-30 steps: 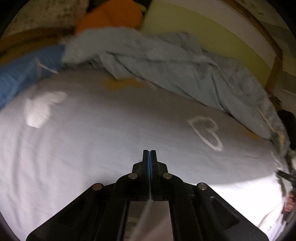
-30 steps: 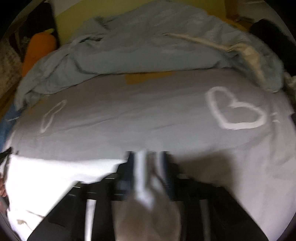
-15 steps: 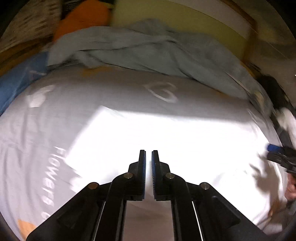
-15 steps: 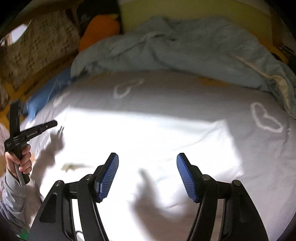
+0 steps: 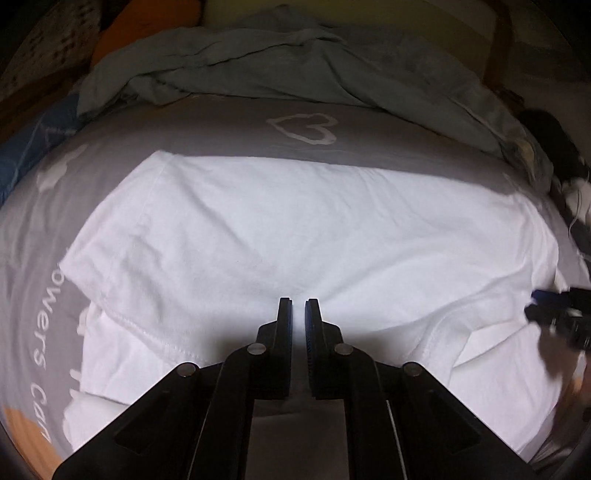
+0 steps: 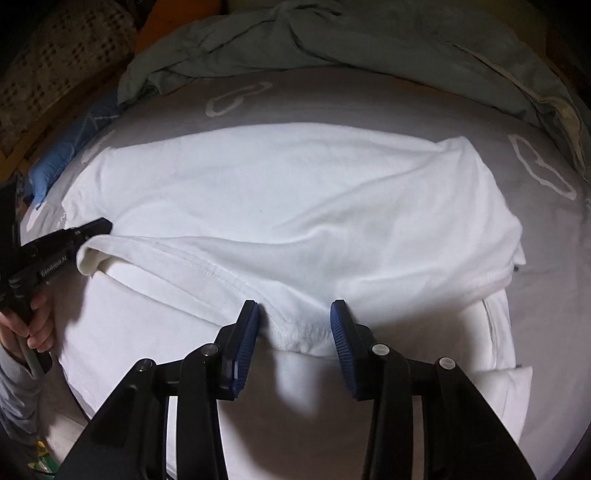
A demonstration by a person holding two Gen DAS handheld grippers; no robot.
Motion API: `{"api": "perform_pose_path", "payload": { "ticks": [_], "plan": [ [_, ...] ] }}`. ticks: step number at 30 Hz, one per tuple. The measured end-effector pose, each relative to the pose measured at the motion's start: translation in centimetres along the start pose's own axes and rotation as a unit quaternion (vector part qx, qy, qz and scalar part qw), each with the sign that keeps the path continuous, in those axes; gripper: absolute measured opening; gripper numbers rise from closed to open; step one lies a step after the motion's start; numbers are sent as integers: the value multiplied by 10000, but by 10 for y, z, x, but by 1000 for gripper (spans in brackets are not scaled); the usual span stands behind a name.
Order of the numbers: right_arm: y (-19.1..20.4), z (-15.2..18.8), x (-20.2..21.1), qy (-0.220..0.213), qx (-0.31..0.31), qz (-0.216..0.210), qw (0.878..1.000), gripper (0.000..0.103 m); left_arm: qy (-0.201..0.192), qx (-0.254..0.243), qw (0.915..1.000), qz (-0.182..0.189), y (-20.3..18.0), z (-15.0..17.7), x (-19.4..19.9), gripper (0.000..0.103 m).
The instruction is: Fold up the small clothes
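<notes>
A white T-shirt [image 5: 295, 236] lies on the grey bed sheet [image 5: 221, 125], its top layer folded toward me with a stitched hem across the front. My left gripper [image 5: 298, 306] hovers over the near part of the shirt, jaws a narrow gap apart, holding nothing. In the right wrist view the shirt [image 6: 295, 195] fills the middle. My right gripper [image 6: 294, 314] is open, its blue pads either side of the folded hem edge [image 6: 301, 332], not closed on it. The left gripper [image 6: 70, 240] shows at the left edge by a shirt corner.
A crumpled grey-blue duvet [image 5: 295, 66] is piled along the far side of the bed. A blue pillow [image 6: 70, 147] and an orange cushion [image 5: 147, 22] lie at the far left. White heart prints [image 5: 306, 127] mark the sheet. Black objects [image 5: 554, 147] sit at the right edge.
Both grippers let go of the shirt, which now lies folded on the bed. The right gripper opened wide, then narrowed around the hem. The left jaws parted slightly.
</notes>
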State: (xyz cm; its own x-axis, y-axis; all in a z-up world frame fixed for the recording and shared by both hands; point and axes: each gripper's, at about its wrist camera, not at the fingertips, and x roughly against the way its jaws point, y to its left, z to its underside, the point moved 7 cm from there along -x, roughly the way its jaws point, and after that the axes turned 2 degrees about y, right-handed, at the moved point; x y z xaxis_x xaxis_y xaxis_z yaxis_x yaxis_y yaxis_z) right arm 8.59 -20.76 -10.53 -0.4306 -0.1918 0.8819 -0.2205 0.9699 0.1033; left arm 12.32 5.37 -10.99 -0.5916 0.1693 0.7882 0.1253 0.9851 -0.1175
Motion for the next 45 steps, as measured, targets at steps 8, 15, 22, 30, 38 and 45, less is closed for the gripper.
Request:
{"api": "perform_pose_path", "payload": {
  "ticks": [8,15,22,30,38,45],
  "plan": [
    [0,8,21,-485,189,20,9986,42,-800,36,9968,79,6,-5,45,10],
    [-54,-5,141,-2292,-523,8,9720,52,-2324,465,9714,158,42,2,178,51],
    [-87,51,179,-2484,-816,135,9651,60,-1942,655,9787,-66,66,64,174,50],
    [-110,118,139,-1681,-1412,192,9754,60,-1190,1993,9723,263,103,114,125,50],
    [-137,141,114,-1194,-2143,-222,9692,60,-831,2727,9494,1317,111,125,102,49],
    [-140,144,85,-696,-2572,-966,9590,60,-797,2623,9512,1418,106,122,99,30]
  ]
}}
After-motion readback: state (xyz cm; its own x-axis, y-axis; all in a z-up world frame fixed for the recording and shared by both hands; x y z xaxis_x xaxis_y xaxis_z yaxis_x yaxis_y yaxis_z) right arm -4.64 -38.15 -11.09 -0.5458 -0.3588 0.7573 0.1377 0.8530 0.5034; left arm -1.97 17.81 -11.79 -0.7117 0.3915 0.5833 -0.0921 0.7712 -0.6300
